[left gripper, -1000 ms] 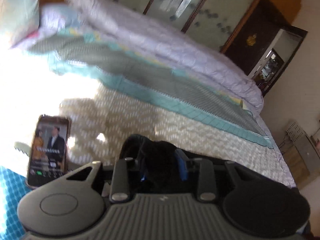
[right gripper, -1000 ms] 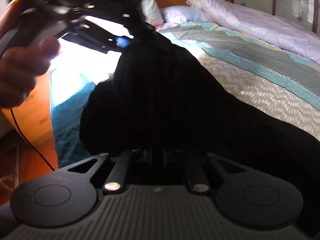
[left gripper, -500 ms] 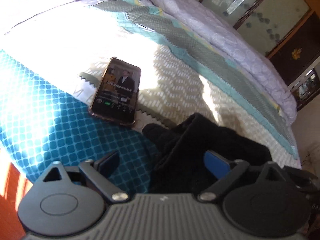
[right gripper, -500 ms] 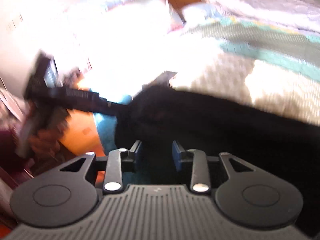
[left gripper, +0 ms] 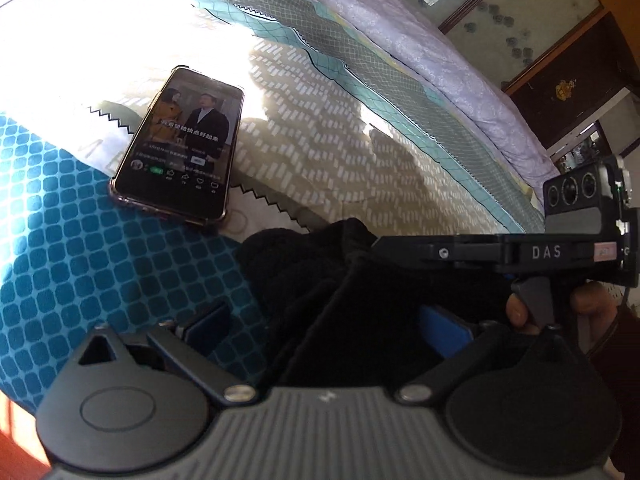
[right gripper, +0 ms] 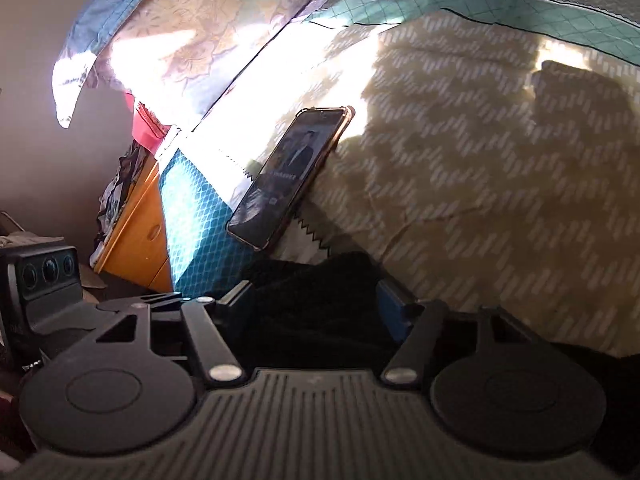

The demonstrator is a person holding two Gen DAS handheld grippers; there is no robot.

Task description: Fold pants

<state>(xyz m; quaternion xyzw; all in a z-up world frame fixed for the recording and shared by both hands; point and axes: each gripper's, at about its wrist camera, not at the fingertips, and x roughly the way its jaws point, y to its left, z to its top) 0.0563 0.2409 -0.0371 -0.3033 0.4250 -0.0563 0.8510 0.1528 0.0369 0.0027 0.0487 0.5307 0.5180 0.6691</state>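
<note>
1. Black pants [left gripper: 360, 300], bunched near the bed's [left gripper: 360, 152] edge, just below a lit phone [left gripper: 182, 148].
2. Left gripper [left gripper: 326, 322]: fingers spread wide and opening, pants between them, pads clear of the cloth.
3. Right gripper [right gripper: 316, 304]: fingers opening, pants between them, grip released.
4. Right hand [left gripper: 592, 304] on its gripper's handle, seen from the left wrist view.

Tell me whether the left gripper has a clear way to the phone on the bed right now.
Probably yes. The phone lies face up on the bedspread, beyond the open left gripper, with only bare cover between. The black pants lie heaped between its pads, unpressed.
</note>
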